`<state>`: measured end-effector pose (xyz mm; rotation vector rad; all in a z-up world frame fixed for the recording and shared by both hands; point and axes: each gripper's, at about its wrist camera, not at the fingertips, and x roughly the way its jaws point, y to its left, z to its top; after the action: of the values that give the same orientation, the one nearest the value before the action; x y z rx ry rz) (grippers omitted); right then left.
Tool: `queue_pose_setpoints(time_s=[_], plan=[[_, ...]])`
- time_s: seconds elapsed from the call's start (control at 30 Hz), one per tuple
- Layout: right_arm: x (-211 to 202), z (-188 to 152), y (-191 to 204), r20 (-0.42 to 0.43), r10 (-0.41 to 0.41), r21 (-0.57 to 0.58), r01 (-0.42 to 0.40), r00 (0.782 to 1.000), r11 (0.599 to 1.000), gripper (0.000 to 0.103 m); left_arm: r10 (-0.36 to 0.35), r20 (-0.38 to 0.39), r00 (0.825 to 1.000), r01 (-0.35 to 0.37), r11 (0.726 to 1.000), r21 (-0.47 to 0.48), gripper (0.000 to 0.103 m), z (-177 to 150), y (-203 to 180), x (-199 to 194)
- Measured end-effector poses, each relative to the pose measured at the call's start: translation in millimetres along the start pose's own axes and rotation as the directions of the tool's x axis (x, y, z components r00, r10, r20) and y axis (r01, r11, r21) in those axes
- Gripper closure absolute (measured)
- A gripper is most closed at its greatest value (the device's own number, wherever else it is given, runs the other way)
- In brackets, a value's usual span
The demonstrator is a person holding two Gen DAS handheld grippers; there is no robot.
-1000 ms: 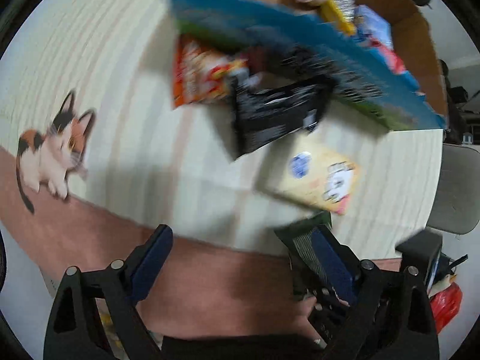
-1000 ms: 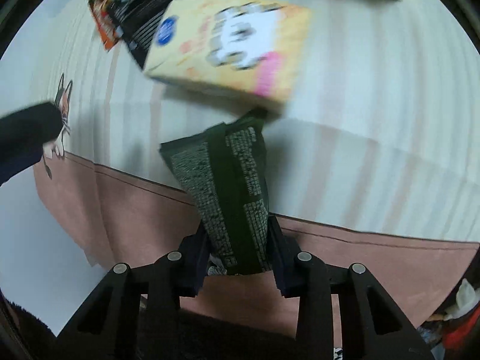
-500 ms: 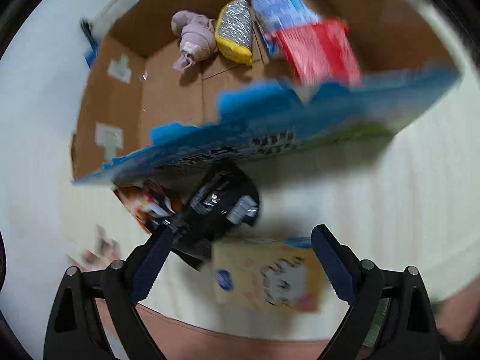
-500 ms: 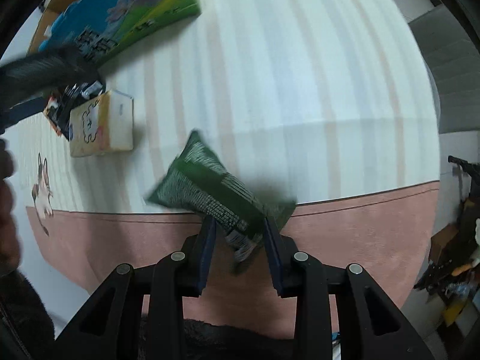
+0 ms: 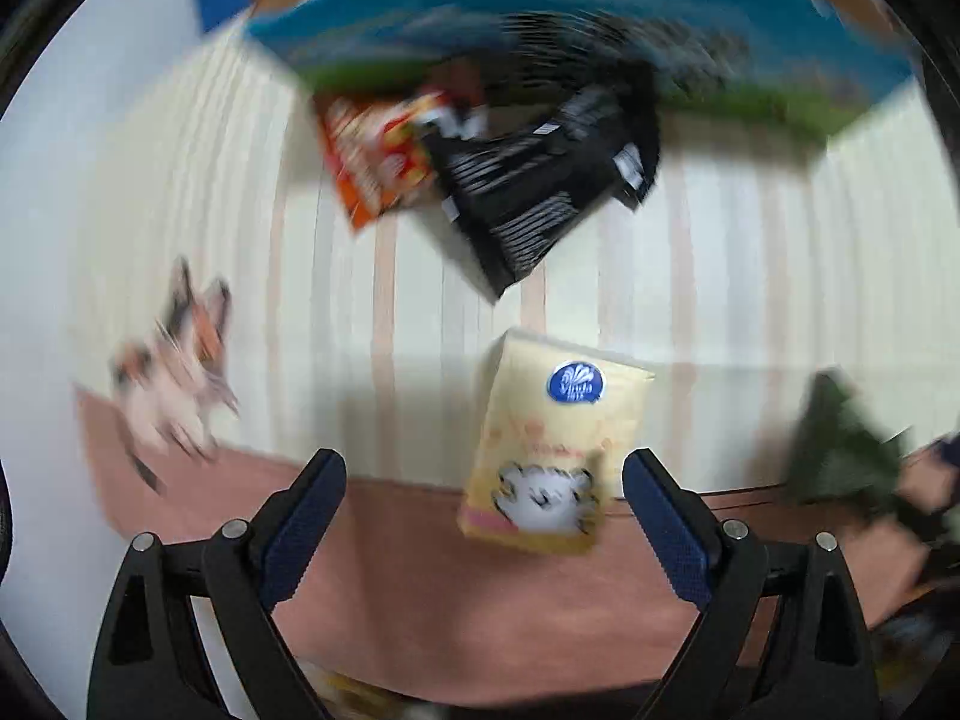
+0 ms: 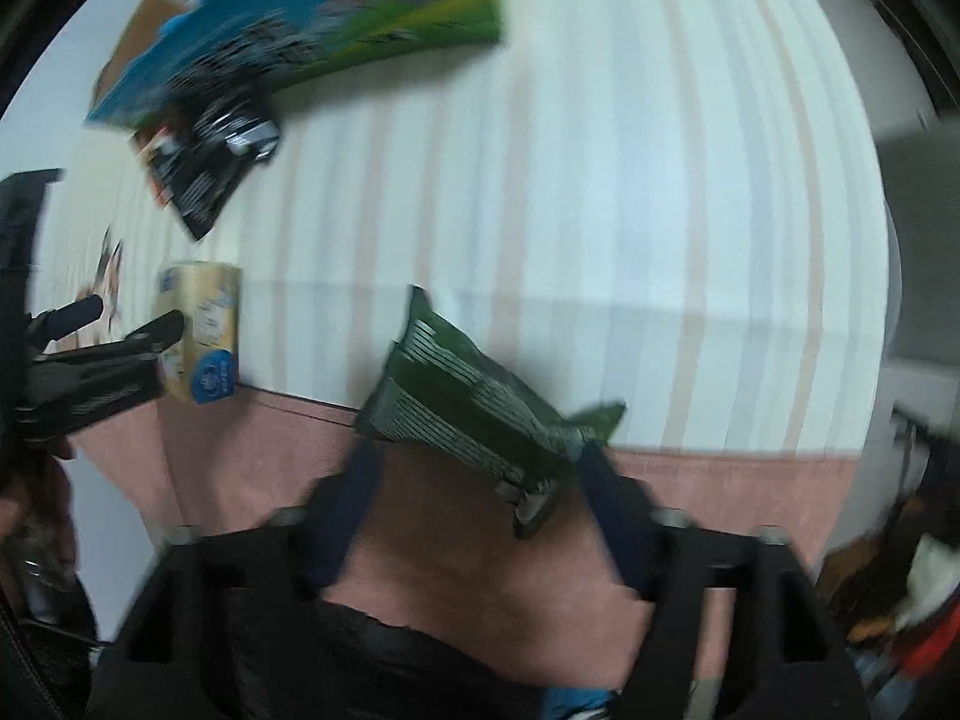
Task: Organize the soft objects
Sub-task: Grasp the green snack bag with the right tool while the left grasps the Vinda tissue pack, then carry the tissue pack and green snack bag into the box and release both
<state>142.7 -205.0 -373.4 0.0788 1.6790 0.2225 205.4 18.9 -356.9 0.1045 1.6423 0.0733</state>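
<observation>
The right gripper (image 6: 480, 480) has just been opening its jaws; the dark green packet (image 6: 474, 408) lies between them on the striped cloth covering the counter (image 6: 600, 210), and the blur hides whether the pads still touch it. The left gripper (image 5: 483, 516) hangs released, jaws wide, pointing down over the yellow tissue pack (image 5: 549, 450), which sits between its fingers but apart from them. Ahead of that gripper lie a black packet (image 5: 540, 192) and an orange packet (image 5: 378, 156), both against the blue box (image 5: 570, 36).
</observation>
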Motion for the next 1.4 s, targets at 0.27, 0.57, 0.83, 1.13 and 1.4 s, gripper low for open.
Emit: queue_pose_setpoints(time_s=[0.27, 0.57, 0.83, 1.13, 1.4], plan=[[52, 22, 45, -0.122, -0.192, -0.357, 0.137, 0.974, 0.924, 0.024, -0.047, -0.118, 0.992, 0.058, 0.994, 0.089, 0.008, 14, -30, 45], [87, 31, 29, -0.225, -0.163, -0.089, 0.146, 0.961, 0.985, 0.056, -0.062, -0.206, 0.977, 0.084, 0.991, 0.099, 0.008, -1, -45, 78], [67, 26, -8, -0.125, 0.168, 0.281, -0.128, 0.978, 0.951, 0.025, -0.124, -0.217, 0.968, 0.126, 0.992, -0.007, 0.008, -2, -18, 103], [76, 20, 19, -0.131, 0.052, 0.260, -0.016, 0.990, 0.965, 0.061, -0.076, -0.131, 0.988, 0.069, 0.996, -0.056, 0.039, -25, 29, 112], [6, 29, 66, -0.009, 0.111, 0.167, -0.108, 0.994, 0.980, 0.069, -0.248, -0.023, 0.969, 0.247, 0.969, -0.021, 0.042, -41, 37, 32]])
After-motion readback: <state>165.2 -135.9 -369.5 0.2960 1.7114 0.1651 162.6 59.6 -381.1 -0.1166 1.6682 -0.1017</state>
